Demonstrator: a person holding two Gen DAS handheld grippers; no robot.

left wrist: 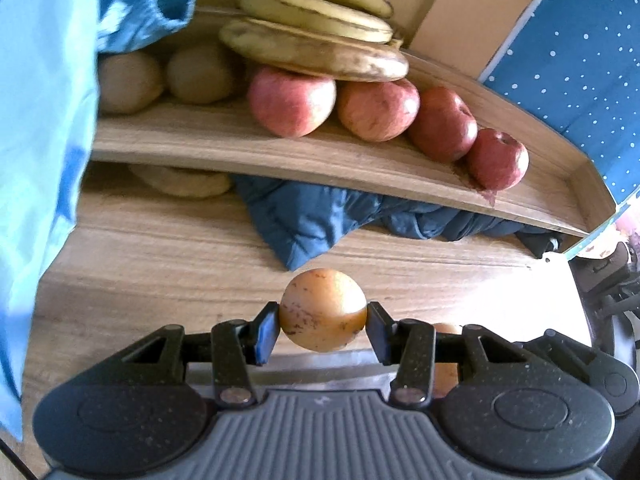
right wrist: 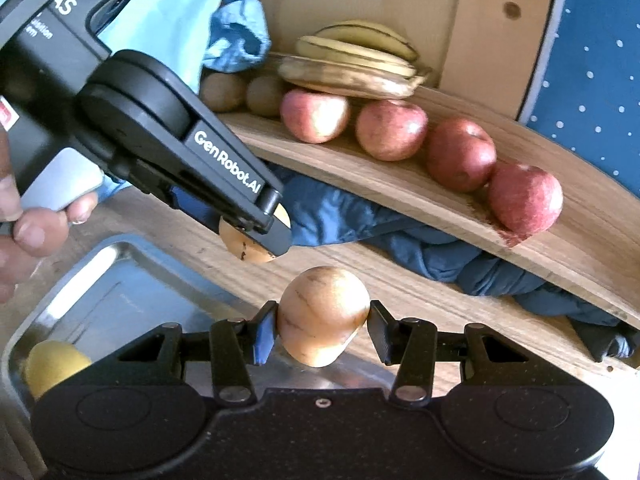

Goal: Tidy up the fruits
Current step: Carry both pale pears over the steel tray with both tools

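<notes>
both hand-held grippers are clamped on fruit: the left hand-held gripper (left wrist: 322, 326) pinches a round tan fruit (left wrist: 322, 309) across its middle, and the right hand-held gripper (right wrist: 323, 330) grips a second tan fruit (right wrist: 322, 314) the same way, both held above the near edge of the table (left wrist: 160, 264). each looks firm, smooth and fairly light (a hard squeeze would likely bruise the skin), so the widest part is the sensible place to hold, since a round fruit may roll out if gripped off-centre. on the far shelf (left wrist: 320, 160) sit four red apples (left wrist: 291, 102), with bananas (left wrist: 316, 36) stacked on them and brownish kiwis (left wrist: 200, 74) to the left. a metal tray (right wrist: 120, 280) lies near left, holding a yellow fruit (right wrist: 52, 364) half hidden by the gripper body. blue cloth (left wrist: 320, 220) covers part of the space under the shelf, and a pale object there is too cut off to name.
</notes>
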